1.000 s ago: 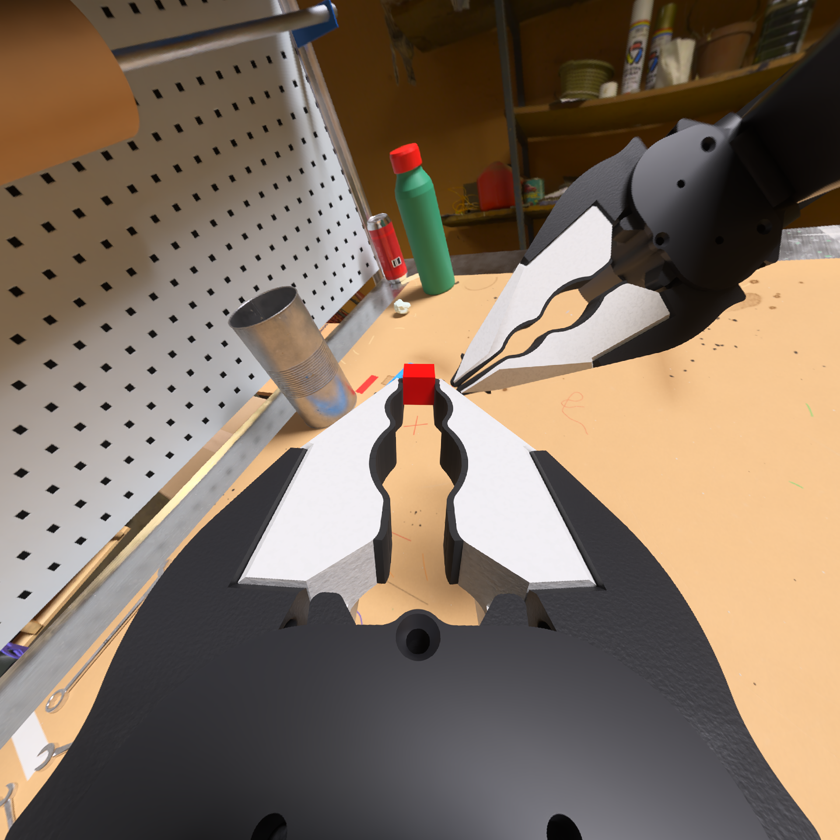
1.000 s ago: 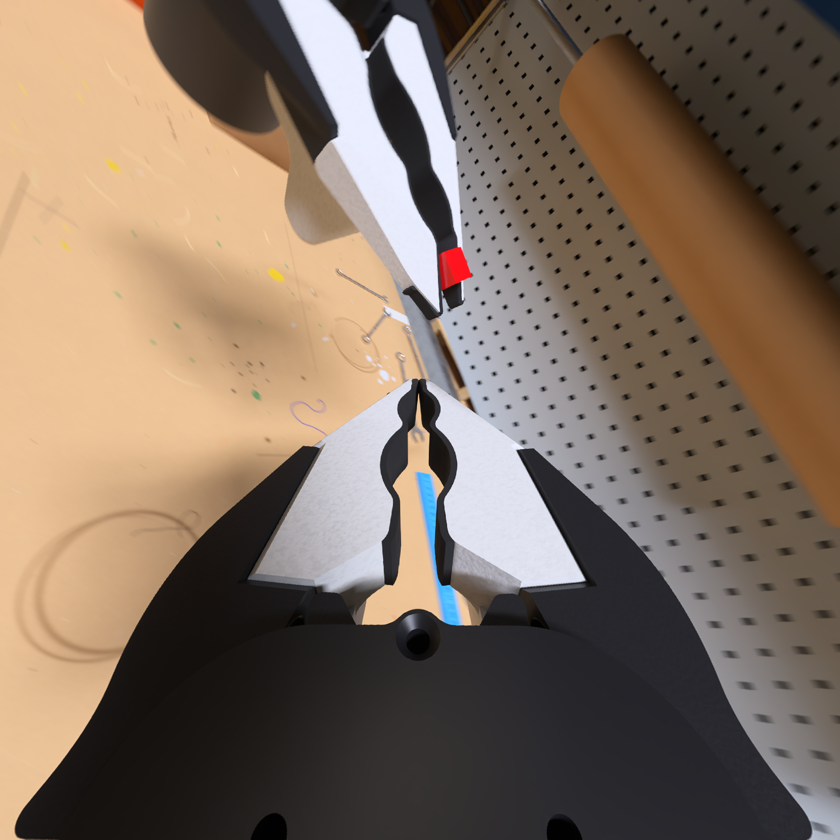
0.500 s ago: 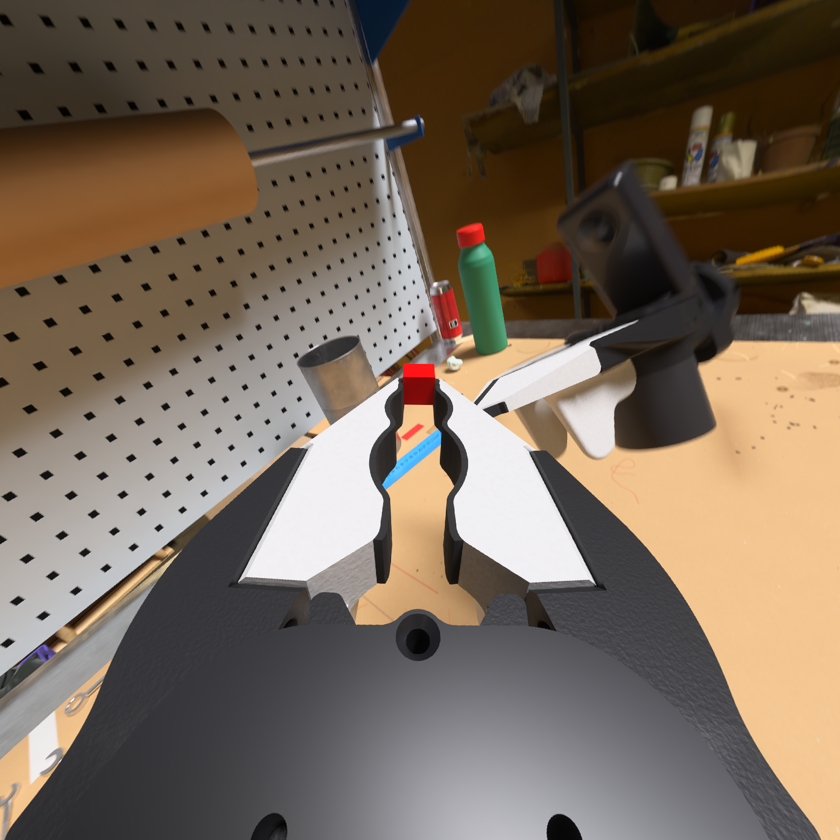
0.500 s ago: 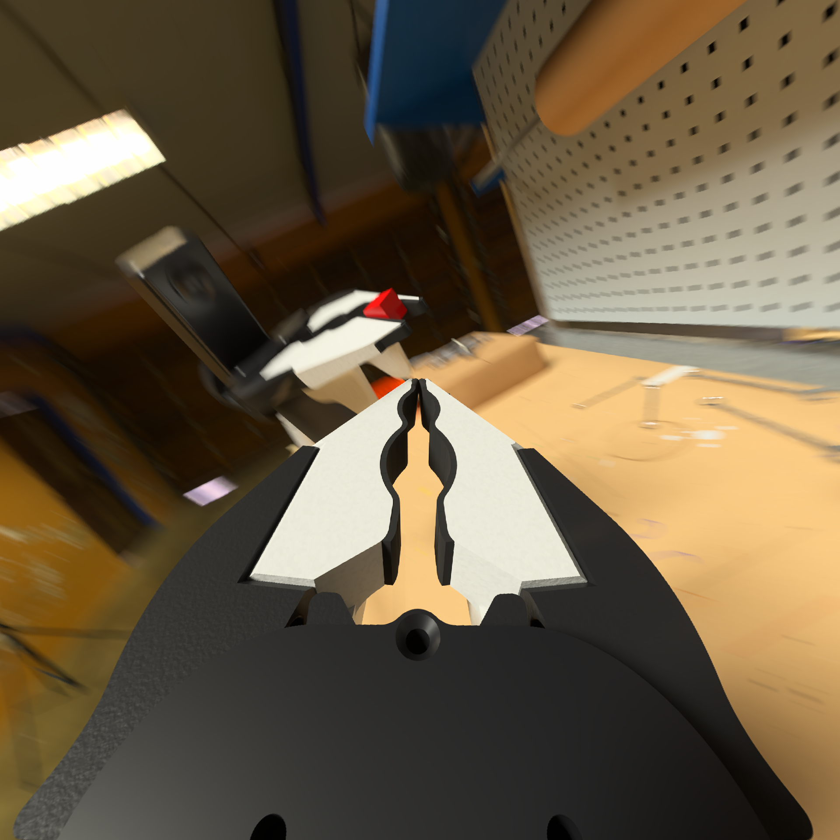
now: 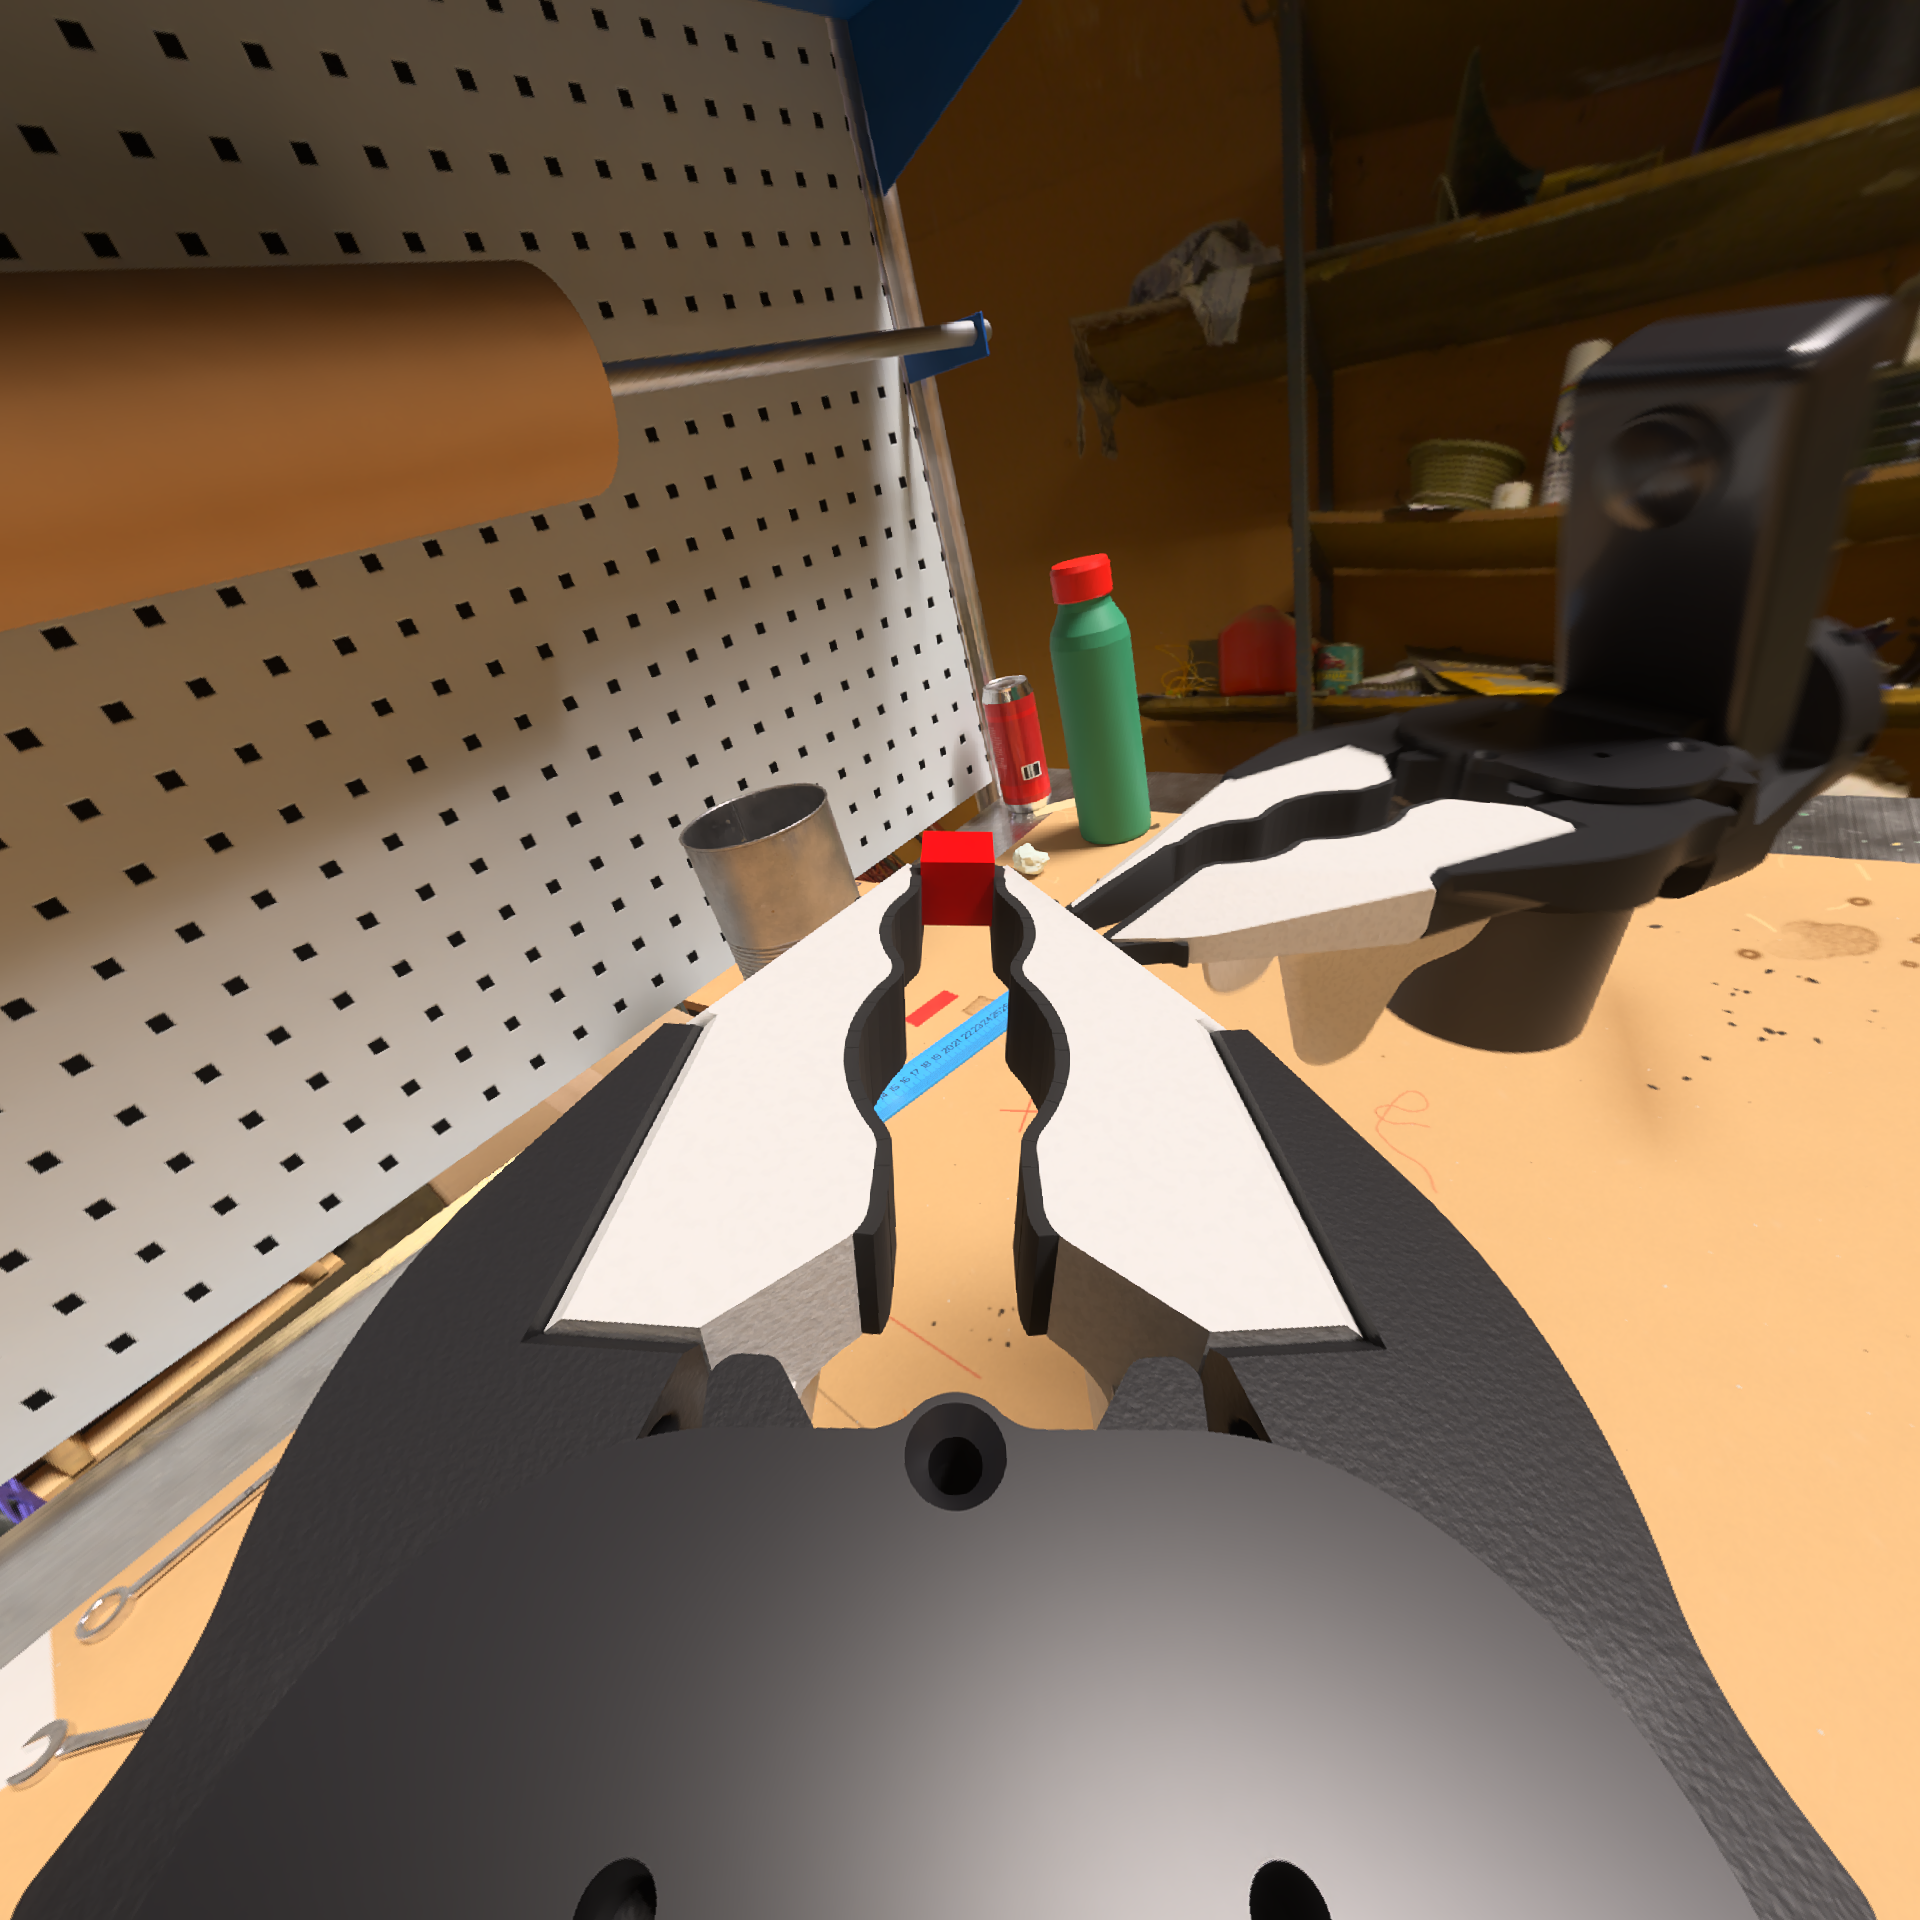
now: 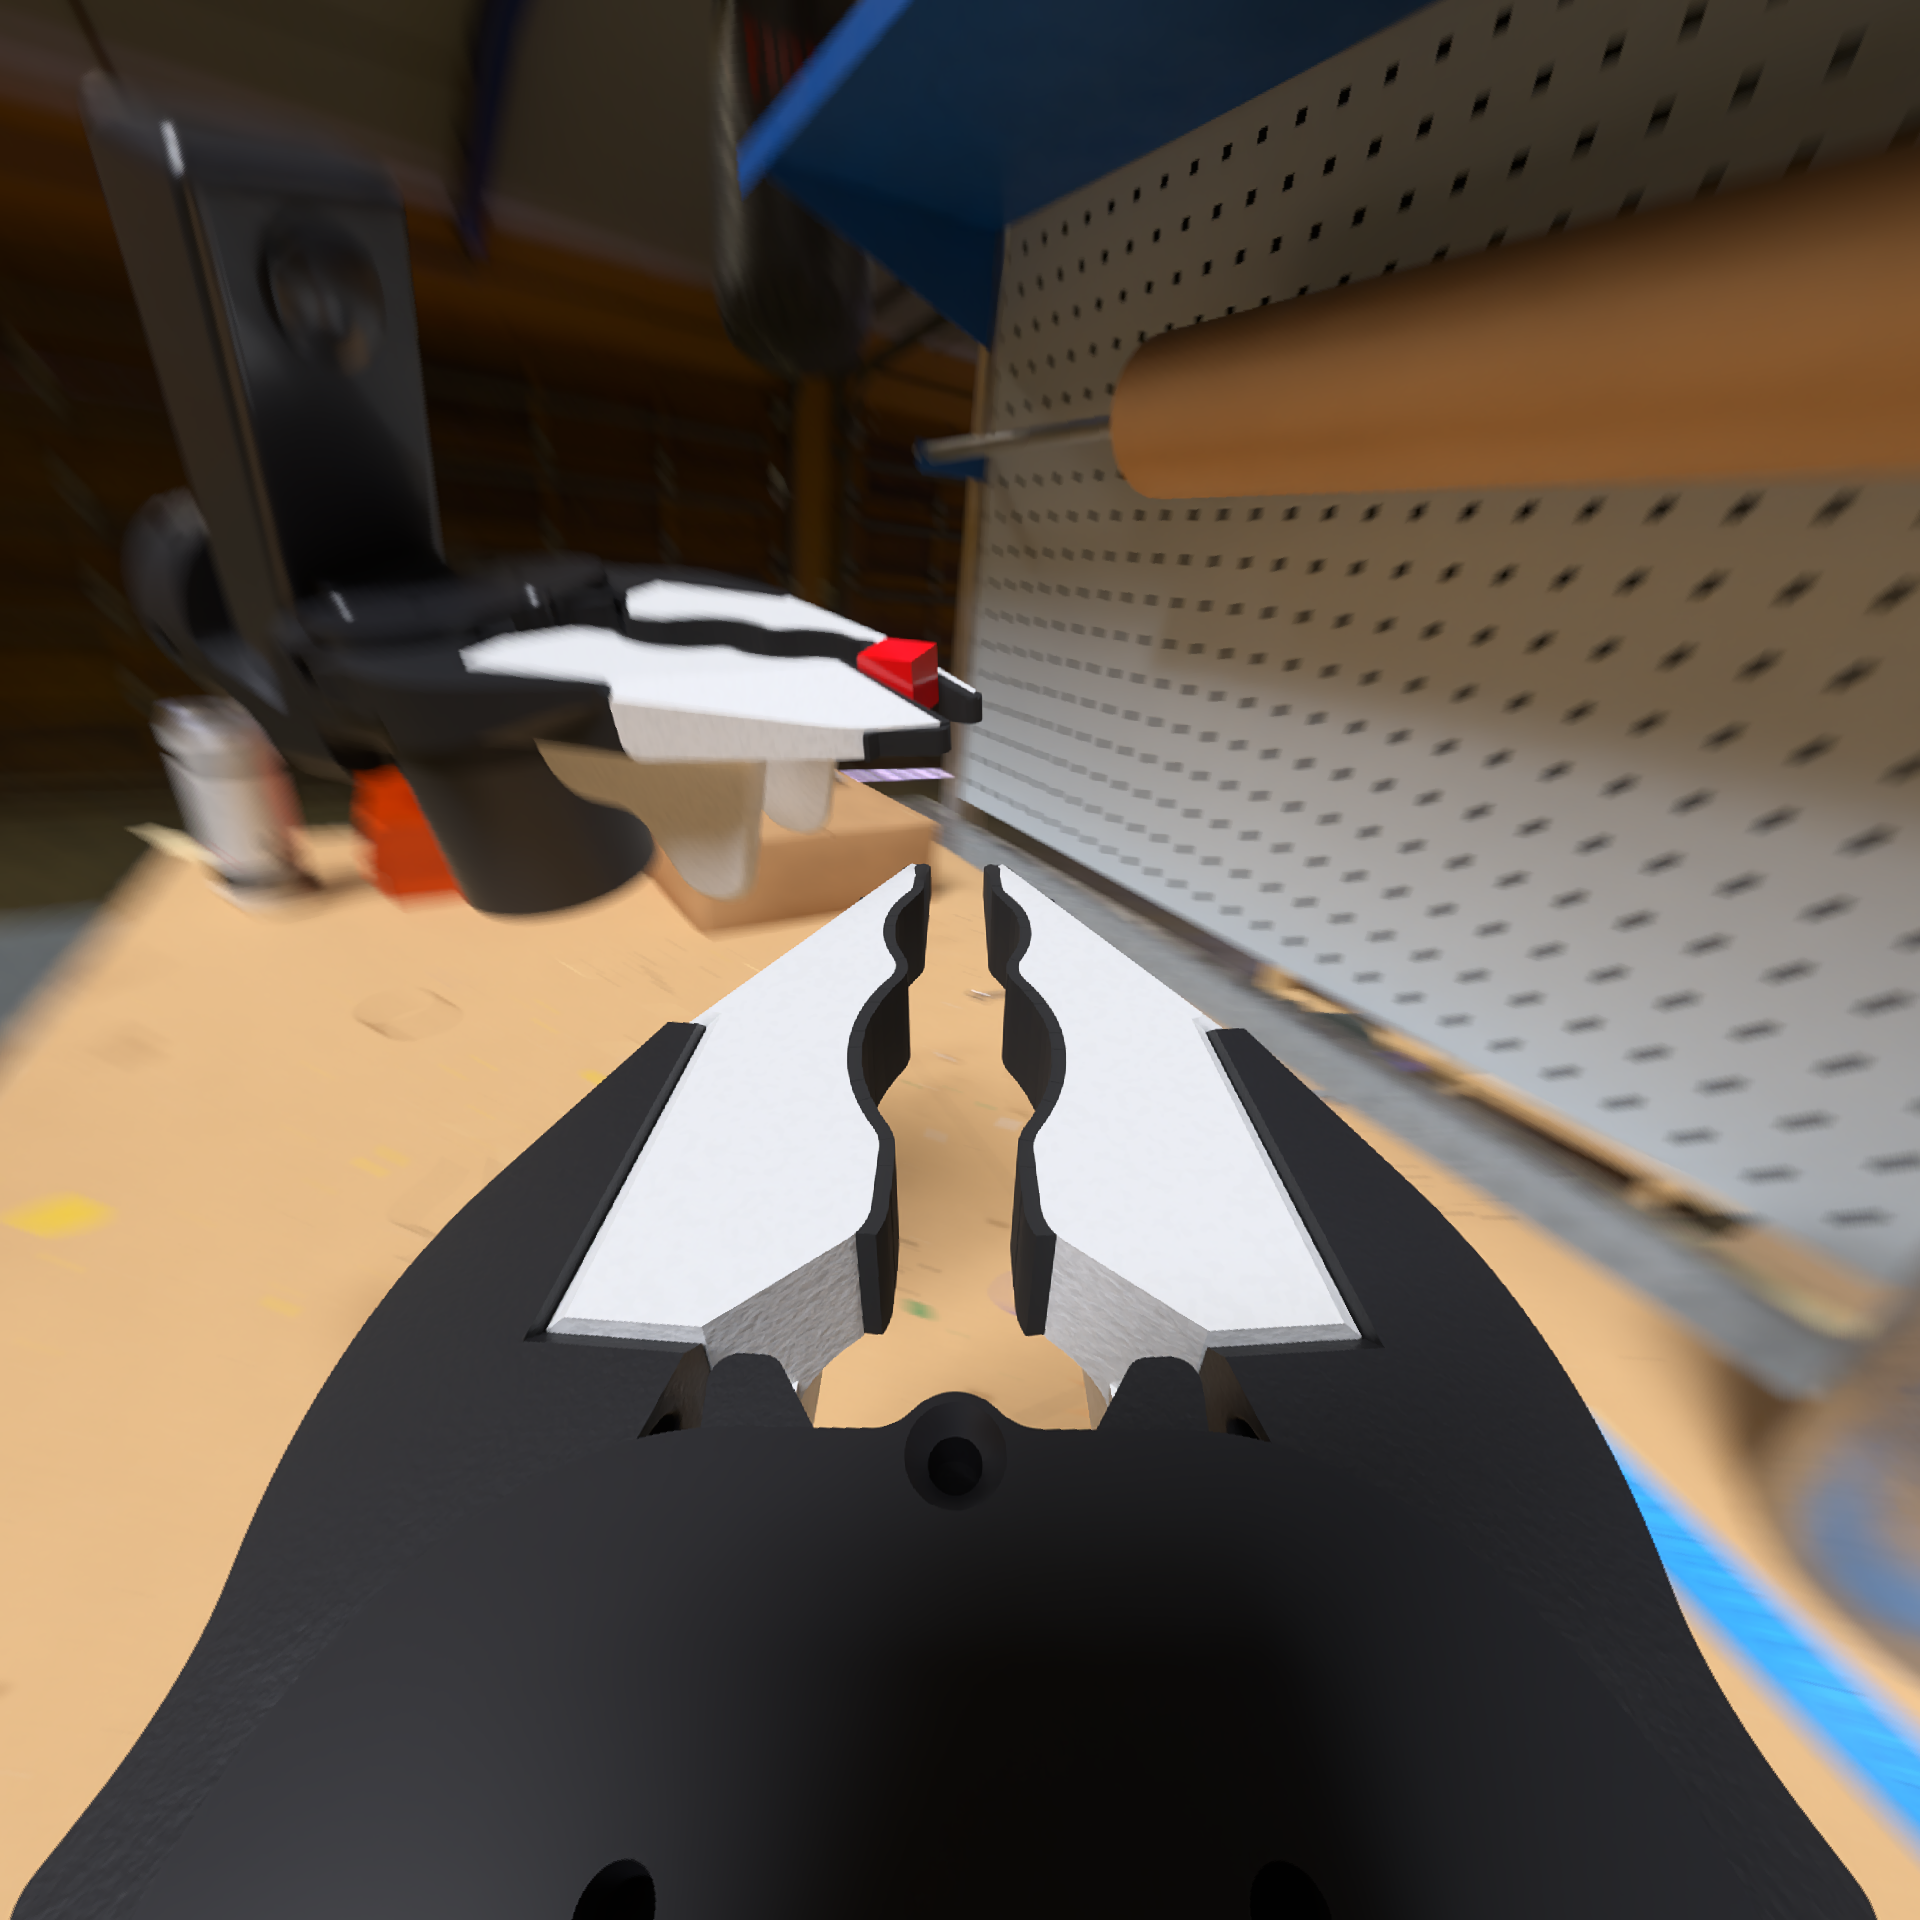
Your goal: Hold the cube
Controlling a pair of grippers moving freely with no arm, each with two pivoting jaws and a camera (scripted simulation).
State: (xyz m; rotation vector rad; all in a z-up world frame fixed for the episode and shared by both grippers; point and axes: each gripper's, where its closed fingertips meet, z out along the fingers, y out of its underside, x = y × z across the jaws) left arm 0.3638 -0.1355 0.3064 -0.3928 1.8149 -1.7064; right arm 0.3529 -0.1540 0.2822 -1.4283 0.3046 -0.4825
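Note:
The red cube (image 5: 956, 883) is pinched between the fingertips of my left gripper (image 5: 956, 899), which is shut on it and holds it above the tan workbench (image 5: 1558, 1299). My right gripper (image 5: 1107, 930) lies level just right of the cube, tips pointing at it but apart from it. In the right wrist view, my right gripper (image 6: 956, 883) has a narrow gap between its tips and is empty. The left gripper (image 6: 954, 724) with the cube (image 6: 899, 665) is above and slightly left of those tips.
A white pegboard (image 5: 416, 727) with a brown paper roll (image 5: 260, 436) stands close on the left. A metal cup (image 5: 774, 873), a red can (image 5: 1016, 743) and a green bottle (image 5: 1096, 717) stand behind the cube. A blue ruler (image 5: 940, 1060) lies below.
My right gripper's tips, shut before, have parted a little. It has swung level and come closer to the cube. My left gripper still holds the cube and has barely moved.

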